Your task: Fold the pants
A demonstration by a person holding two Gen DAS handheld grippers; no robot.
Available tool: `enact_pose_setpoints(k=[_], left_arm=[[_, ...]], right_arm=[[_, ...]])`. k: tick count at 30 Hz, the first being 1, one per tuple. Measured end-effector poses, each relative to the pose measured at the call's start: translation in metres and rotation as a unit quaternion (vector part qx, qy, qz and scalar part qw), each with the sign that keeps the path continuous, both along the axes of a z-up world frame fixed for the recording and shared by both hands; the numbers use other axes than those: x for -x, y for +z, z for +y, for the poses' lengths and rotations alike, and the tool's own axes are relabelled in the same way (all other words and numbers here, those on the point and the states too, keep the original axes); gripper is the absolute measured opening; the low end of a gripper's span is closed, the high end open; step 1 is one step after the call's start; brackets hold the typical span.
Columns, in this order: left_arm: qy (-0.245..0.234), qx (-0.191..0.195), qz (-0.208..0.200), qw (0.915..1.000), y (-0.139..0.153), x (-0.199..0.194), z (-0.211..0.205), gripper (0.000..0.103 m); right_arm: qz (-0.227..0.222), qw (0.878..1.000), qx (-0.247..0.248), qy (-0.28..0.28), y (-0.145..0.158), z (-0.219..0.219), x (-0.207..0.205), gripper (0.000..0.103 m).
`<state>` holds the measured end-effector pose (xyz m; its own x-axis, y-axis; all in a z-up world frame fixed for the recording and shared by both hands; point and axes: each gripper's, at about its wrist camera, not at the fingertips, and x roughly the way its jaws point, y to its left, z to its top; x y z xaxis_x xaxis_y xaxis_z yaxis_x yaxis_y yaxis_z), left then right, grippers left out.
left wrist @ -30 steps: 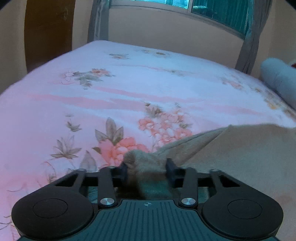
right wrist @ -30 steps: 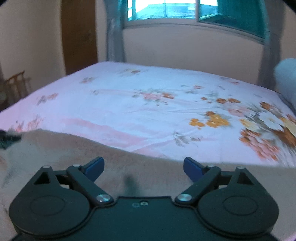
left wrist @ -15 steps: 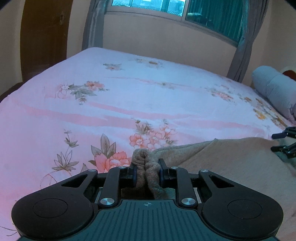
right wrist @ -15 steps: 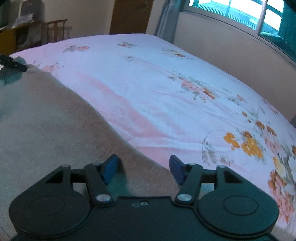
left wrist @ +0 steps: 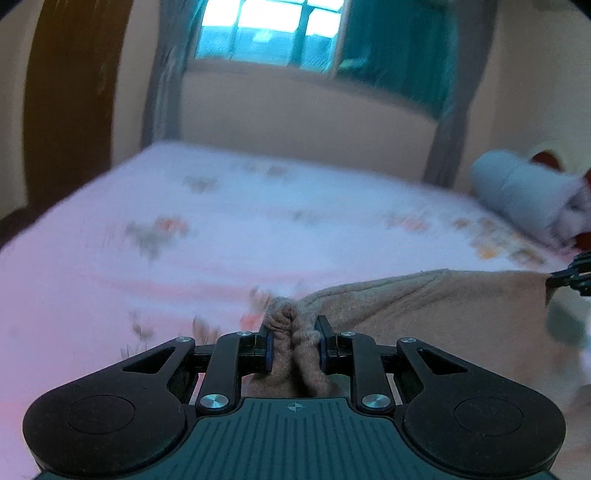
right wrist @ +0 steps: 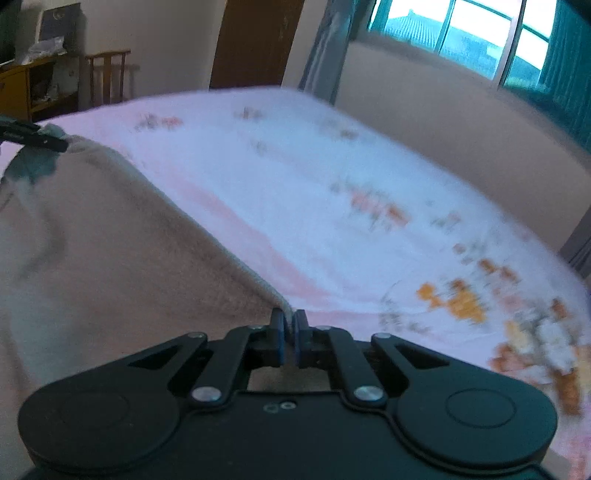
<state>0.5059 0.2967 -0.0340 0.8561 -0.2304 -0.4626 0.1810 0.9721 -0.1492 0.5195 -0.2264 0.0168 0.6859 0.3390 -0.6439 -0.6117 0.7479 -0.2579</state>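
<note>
The beige fleece pants [left wrist: 443, 314] are held up off the pink floral bed, their top edge stretched between the two grippers. My left gripper [left wrist: 294, 343] is shut on a bunched corner of the pants. My right gripper [right wrist: 290, 338] is shut on the thin top edge of the pants [right wrist: 110, 258] at the other end. The right gripper also shows at the right edge of the left wrist view [left wrist: 569, 277]. The left gripper shows at the far left of the right wrist view [right wrist: 33, 136]. Both views are motion-blurred.
The bed [left wrist: 221, 236] with its pink floral sheet fills the space ahead. A grey bolster [left wrist: 517, 192] lies at its right end. A window with teal curtains [right wrist: 461, 33], a brown door [right wrist: 255, 40] and a wooden chair [right wrist: 107, 74] stand beyond.
My right gripper has closed on the pants' edge; it was open before. Both grippers have lifted, raising the fabric off the bed. The left gripper has kept its hold.
</note>
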Motion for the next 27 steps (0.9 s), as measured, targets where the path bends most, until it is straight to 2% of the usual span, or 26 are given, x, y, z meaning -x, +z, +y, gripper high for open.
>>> enact_pose_setpoints(k=[4,8,11,15,18,21,22,23,24,25,27], left_arm=[[-0.048,0.010,-0.048,0.9976,0.027,0.034,0.007,0.022],[-0.090,0.010,-0.067,0.9936,0.040,0.075,0.010,0.022],[-0.115,0.005,-0.065,0.9913,0.041,0.104,0.013,0.022],[-0.129,0.015,-0.044,0.9905,0.031,0.143,0.016,0.026],[-0.115,0.031,-0.017,0.9927,0.018,0.169,0.020,0.043],[-0.080,0.027,0.016,0.9963,0.002,0.203,0.021,0.075],[-0.067,0.028,0.024,0.9971,-0.002,0.209,0.023,0.091],[-0.055,0.026,0.032,0.9977,-0.006,0.221,0.026,0.098],[-0.037,0.020,0.040,0.9983,-0.008,0.232,0.029,0.099],[-0.024,0.022,0.049,0.9983,-0.011,0.241,0.031,0.100],[0.008,0.047,0.071,0.9963,-0.017,0.260,0.039,0.100]], right_arm=[[-0.038,0.999,0.016,0.011,0.039,-0.008,0.062,0.000],[-0.056,0.998,0.026,0.014,0.064,-0.010,0.127,0.000],[-0.063,0.997,0.046,0.014,0.066,-0.007,0.176,0.000],[-0.046,0.998,0.050,0.001,0.047,0.001,0.226,0.000],[-0.034,0.997,0.072,-0.010,0.015,0.008,0.255,0.000],[-0.021,0.996,0.089,-0.021,-0.022,0.015,0.269,0.002],[-0.012,0.996,0.088,-0.028,-0.031,0.015,0.268,0.003],[0.000,0.996,0.082,-0.038,-0.036,0.014,0.269,0.002],[0.000,0.996,0.073,-0.050,-0.038,0.014,0.270,0.008],[-0.005,0.996,0.062,-0.060,-0.038,0.013,0.270,0.010],[-0.005,0.996,0.039,-0.075,-0.033,0.011,0.269,0.009]])
